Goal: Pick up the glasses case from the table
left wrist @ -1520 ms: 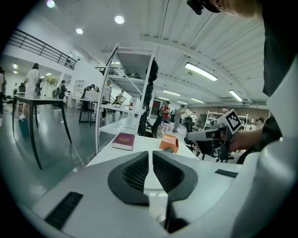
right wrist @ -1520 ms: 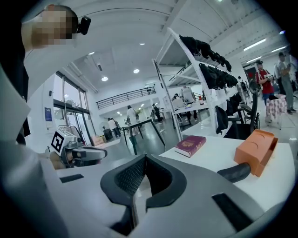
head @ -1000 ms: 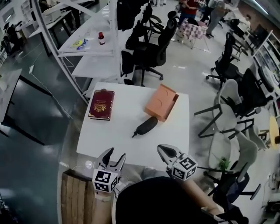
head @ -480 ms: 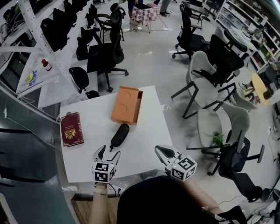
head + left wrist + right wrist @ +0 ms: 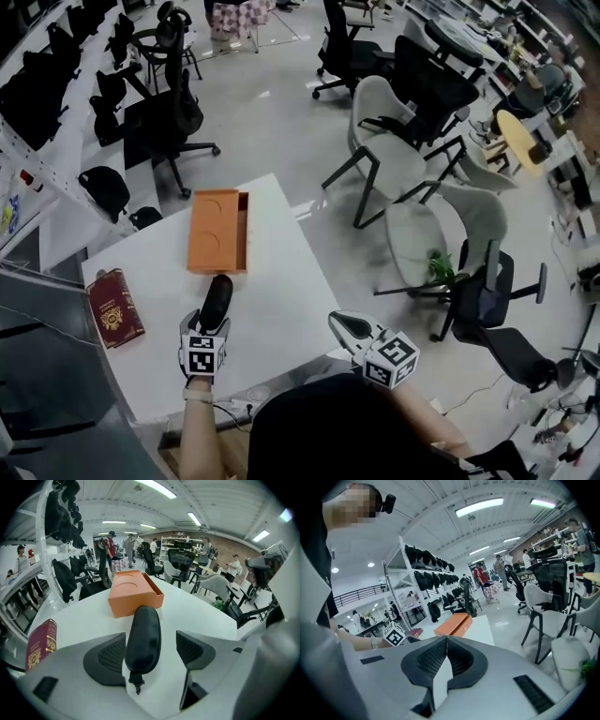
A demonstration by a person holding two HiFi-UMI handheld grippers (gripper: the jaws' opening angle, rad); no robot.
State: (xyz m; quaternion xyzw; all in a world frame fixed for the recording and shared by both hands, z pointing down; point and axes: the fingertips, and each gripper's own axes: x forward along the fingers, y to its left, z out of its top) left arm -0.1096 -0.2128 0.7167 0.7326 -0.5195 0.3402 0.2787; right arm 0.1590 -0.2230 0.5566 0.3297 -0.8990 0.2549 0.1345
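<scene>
Glasses case (image 5: 143, 637), just beside the orange box (image 5: 133, 595): I judged it light, rigid, slick, best taken across its middle; left gripper (image 5: 150, 645) jaws were opening wide astride it.

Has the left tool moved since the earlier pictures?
Yes. The left tool went from the near edge of the white table forward to the black oval glasses case, now between its opening jaws.

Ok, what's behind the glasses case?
An orange box sits just behind the glasses case on the white table. The case's far end covers part of the box's front, so contact can't be told.
</scene>
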